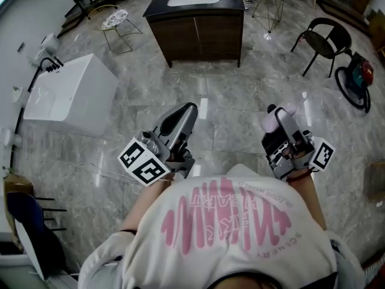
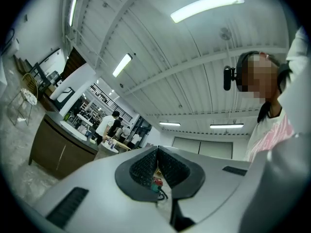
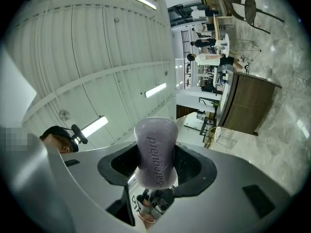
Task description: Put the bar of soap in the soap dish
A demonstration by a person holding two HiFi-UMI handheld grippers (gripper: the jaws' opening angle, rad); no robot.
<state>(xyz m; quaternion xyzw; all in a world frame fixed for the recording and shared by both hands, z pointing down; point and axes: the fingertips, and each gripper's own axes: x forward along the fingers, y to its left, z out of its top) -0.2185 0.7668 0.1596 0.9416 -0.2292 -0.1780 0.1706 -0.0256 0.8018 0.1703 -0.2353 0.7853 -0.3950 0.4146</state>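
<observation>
Standing on a grey marble floor (image 1: 240, 95), a person in a white shirt with pink print (image 1: 240, 233) holds both grippers close in front of the chest. The right gripper (image 1: 281, 125) is clamped on the lavender oval bar of soap (image 3: 156, 149). In the right gripper view the bar stands on end between the dark ribbed pads (image 3: 192, 166), its rounded top poking out past the jaw tips, with embossed lettering running down its face. In the head view the soap shows as a pale lump at that gripper's tip. The left gripper (image 1: 183, 116) has its jaws pressed together with nothing between them; the left gripper view shows the two pads meeting along one line. Across the floor, at its far edge, stands a dark brown vanity cabinet with a white basin top (image 1: 195, 32). A white rectangular tub (image 1: 72, 95) sits at the floor's left edge, and a black metal chair (image 1: 325, 38) is at the right.
</observation>
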